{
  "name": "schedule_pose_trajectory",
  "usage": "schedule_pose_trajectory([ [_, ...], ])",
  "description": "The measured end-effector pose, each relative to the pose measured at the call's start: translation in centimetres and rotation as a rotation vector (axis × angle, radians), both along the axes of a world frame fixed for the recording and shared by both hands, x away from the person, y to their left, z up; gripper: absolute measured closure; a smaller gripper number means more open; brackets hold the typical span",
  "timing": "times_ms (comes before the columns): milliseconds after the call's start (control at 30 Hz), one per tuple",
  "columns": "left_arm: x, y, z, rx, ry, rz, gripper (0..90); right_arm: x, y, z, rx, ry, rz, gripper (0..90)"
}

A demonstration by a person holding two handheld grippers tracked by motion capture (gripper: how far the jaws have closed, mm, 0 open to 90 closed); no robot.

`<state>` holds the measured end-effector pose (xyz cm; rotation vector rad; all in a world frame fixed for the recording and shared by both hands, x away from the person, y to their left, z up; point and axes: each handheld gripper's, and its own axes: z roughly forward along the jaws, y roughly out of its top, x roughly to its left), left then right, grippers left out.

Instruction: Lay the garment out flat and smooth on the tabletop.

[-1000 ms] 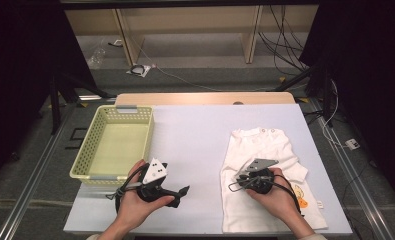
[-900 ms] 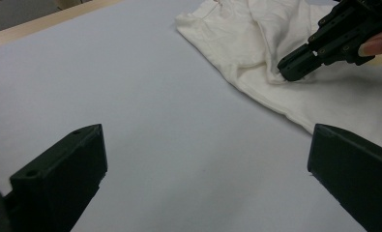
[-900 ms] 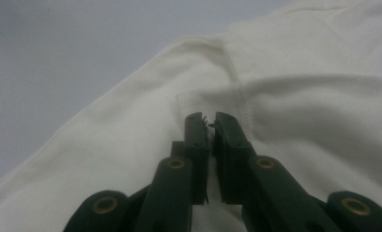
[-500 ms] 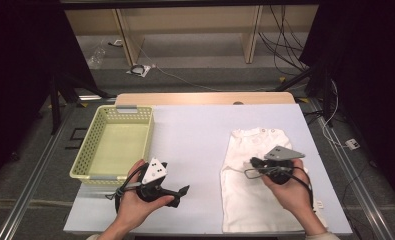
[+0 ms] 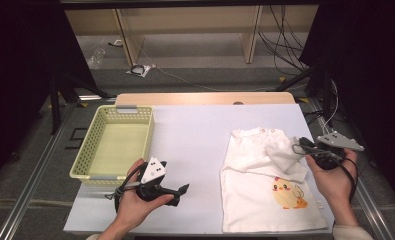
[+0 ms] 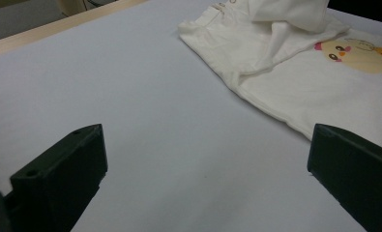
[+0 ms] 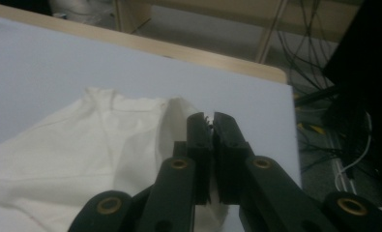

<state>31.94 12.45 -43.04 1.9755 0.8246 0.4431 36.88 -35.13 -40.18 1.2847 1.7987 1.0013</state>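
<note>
The white baby shirt (image 5: 265, 190) lies at the bench's right edge, chick print up, no readable writing. The right tongs (image 5: 299, 148), closed, pinch its sleeve, lifted. The left tongs (image 5: 182, 192) gape wide, empty, by the yellow basket (image 5: 85, 159).

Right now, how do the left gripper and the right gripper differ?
The left gripper has its fingers wide apart with nothing between them; the right gripper is shut on a fold of the white shirt. The left one sits over bare table; the right one lifts cloth. Both are hand-held.
</note>
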Motion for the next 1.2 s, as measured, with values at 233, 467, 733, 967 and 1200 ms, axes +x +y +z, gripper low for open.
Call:
schedule_pose_trajectory([
  [233, 0.0, 0.0, 0.0, 0.0, 0.003, 0.003, 0.3, 0.2, -4.3, -0.4, -0.007, -0.016, -0.146, 86.7],
  [467, 0.0, -0.1, 0.0, -0.003, 0.006, 0.002, 0.2, 0.3, -6.8, -1.3, -0.009, 0.006, -0.238, 86.6],
  [733, 0.0, -0.1, 0.0, -0.006, 0.009, 0.002, 0.3, 0.1, -8.5, -2.0, -0.003, 0.025, -0.305, 86.6],
  [967, -0.1, -0.2, -0.1, -0.005, 0.008, -0.001, 0.4, -0.1, -9.3, -2.2, -0.011, 0.021, -0.351, 86.5],
  [1200, -0.1, -0.2, 0.0, -0.004, 0.005, -0.002, 0.5, -0.5, -10.8, -2.6, -0.01, 0.018, -0.446, 83.8],
])
